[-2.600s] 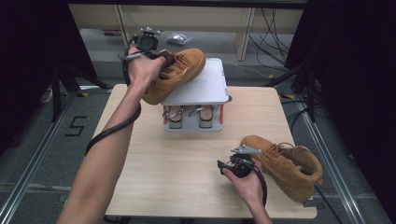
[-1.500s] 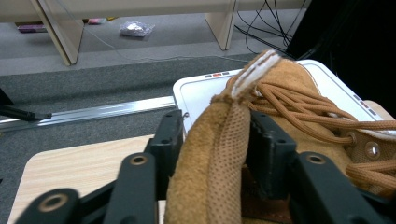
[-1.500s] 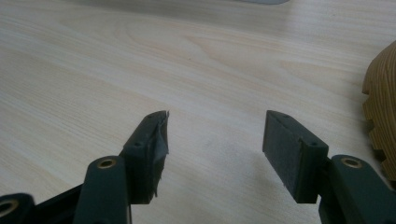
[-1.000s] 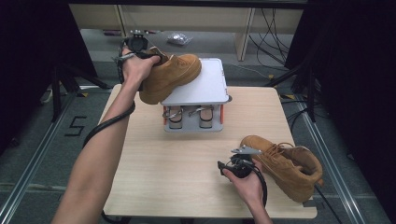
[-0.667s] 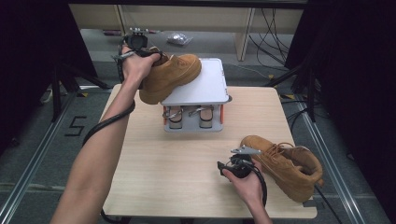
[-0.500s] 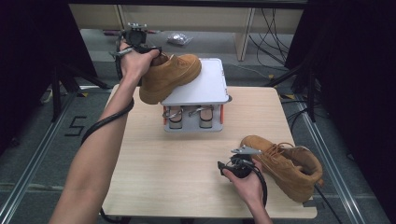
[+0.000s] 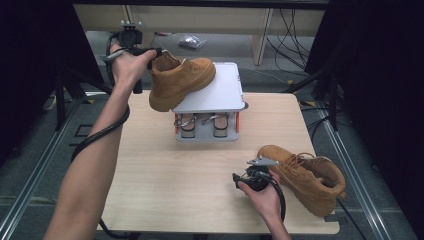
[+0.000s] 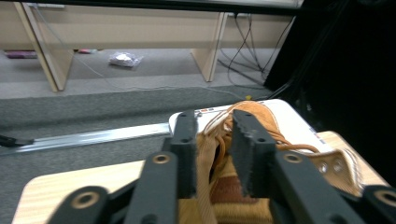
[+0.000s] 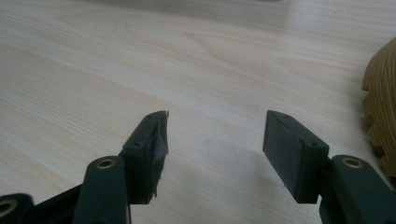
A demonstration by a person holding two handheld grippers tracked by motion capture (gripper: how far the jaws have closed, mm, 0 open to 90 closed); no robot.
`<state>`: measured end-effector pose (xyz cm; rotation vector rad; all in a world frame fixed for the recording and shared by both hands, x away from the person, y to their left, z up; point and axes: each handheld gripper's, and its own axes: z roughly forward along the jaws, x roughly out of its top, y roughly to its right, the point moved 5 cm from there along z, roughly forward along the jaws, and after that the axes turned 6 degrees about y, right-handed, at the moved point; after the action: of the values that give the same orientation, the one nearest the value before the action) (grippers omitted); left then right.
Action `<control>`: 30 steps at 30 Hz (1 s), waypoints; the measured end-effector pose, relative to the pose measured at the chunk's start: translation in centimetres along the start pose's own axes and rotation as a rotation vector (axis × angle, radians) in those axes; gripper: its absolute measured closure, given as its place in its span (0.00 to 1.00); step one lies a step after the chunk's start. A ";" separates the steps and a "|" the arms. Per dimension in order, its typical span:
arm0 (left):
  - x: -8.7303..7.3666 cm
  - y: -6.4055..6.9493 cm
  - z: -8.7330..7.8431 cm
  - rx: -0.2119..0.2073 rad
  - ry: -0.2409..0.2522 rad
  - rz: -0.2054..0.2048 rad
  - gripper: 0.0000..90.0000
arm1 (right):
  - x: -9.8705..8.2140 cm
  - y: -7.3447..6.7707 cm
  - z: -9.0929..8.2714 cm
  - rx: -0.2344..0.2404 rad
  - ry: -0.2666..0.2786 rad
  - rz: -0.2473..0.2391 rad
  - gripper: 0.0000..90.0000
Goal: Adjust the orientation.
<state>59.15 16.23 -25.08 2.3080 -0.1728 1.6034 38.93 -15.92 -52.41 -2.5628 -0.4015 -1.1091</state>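
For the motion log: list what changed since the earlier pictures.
The left gripper has just been closing, its jaws around the collar of the tan boot, and has lifted the boot's heel end off the grey stand. The right gripper, open on the table, and the second boot stayed put.

Open tongs [image 9: 215, 140] over bare table [image 9: 140, 60]; perhaps a boot sole [image 9: 380, 107] beside.

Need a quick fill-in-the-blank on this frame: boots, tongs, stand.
1. The left tongs grip a tan boot whose toe rests on the grey ____ of the stand.
2. The right tongs are ____, with nothing between their jaws.
3. The second boot lies on the table beside the ____ hand.
4. Both boots are ____ in colour.

Missing words: plate; open; right; tan
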 end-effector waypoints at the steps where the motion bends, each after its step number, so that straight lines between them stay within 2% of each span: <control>1: -0.1 -0.4 -0.4 -0.008 0.002 -0.008 0.84 | 0.1 0.1 0.1 0.003 0.012 -0.011 0.46; 4: -0.6 -1.3 -1.5 -0.007 0.008 0.006 0.91 | 0.2 0.3 0.2 0.008 0.027 -0.039 0.46; 6: -0.9 -1.9 -2.0 -0.012 0.024 0.018 0.94 | 0.2 0.2 0.2 0.008 0.027 -0.037 0.46; 7: -1.3 -2.3 -2.5 -0.007 0.032 0.030 0.97 | 0.1 -0.3 0.0 0.001 0.009 0.025 0.47; 9: -1.8 -3.0 -3.0 -0.002 0.042 0.031 1.00 | 0.3 -0.1 0.0 0.004 0.019 -0.010 0.48; 10: -2.1 -3.3 -3.2 0.010 0.038 0.047 1.00 | 0.4 0.0 -0.1 0.000 0.022 -0.025 0.49; 11: -2.6 -3.7 -3.3 0.017 0.030 0.059 1.00 | 0.3 -0.2 -0.3 -0.002 0.004 -0.011 0.51; 13: -3.8 -4.4 -3.5 0.023 0.008 0.074 1.00 | 0.6 0.0 -0.1 0.004 0.027 -0.061 0.55; 14: -4.5 -4.8 -3.5 0.031 -0.001 0.080 1.00 | 0.6 -0.3 -0.4 0.003 0.005 -0.030 0.58; 15: -5.3 -5.2 -3.4 0.040 -0.013 0.088 1.00 | 0.8 -0.2 -0.3 0.012 0.025 -0.063 0.61; 18: -7.8 -6.0 -2.8 0.040 -0.072 0.117 1.00 | 1.2 -0.7 -0.2 0.020 0.041 -0.042 0.71; 19: -8.6 -6.2 -2.7 0.036 -0.090 0.137 1.00 | 1.4 -0.8 -0.3 0.026 0.048 -0.045 0.76; 20: -9.3 -6.2 -2.4 0.037 -0.096 0.141 1.00 | 1.8 -0.7 -0.3 0.019 0.057 -0.077 0.80; 21: -10.2 -6.1 -2.1 0.025 -0.106 0.152 1.00 | 2.0 -0.8 -0.4 0.020 0.062 -0.085 0.84; 22: -10.7 -6.0 -1.8 0.014 -0.110 0.156 1.00 | 2.4 -1.5 -0.2 0.036 0.083 -0.058 0.88; 23: -11.0 -5.9 -1.7 0.014 -0.118 0.162 1.00 | 2.8 -1.5 -0.2 0.039 0.081 -0.090 0.91; 24: -11.3 -5.7 -1.6 0.014 -0.115 0.160 1.00 | 3.0 -1.9 -0.2 0.032 0.069 -0.068 0.93; 25: -11.6 -5.7 -1.5 0.009 -0.133 0.182 1.00 | 3.3 -2.0 0.0 0.048 0.093 -0.097 0.95; 26: -11.8 -5.4 -1.3 0.003 -0.125 0.169 1.00 | 3.7 -2.5 0.0 0.045 0.084 -0.081 0.96; 28: -12.1 -5.3 -1.1 0.004 -0.134 0.183 1.00 | 4.9 -2.9 0.3 0.051 0.104 -0.127 0.99; 30: -12.3 -5.1 -0.7 -0.003 -0.129 0.182 1.00 | 6.1 -3.8 0.5 0.057 0.118 -0.137 1.00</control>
<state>55.52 20.22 -37.24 2.4555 -0.4263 1.5329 41.83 -11.51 -47.57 -2.4369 -0.5770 -1.2703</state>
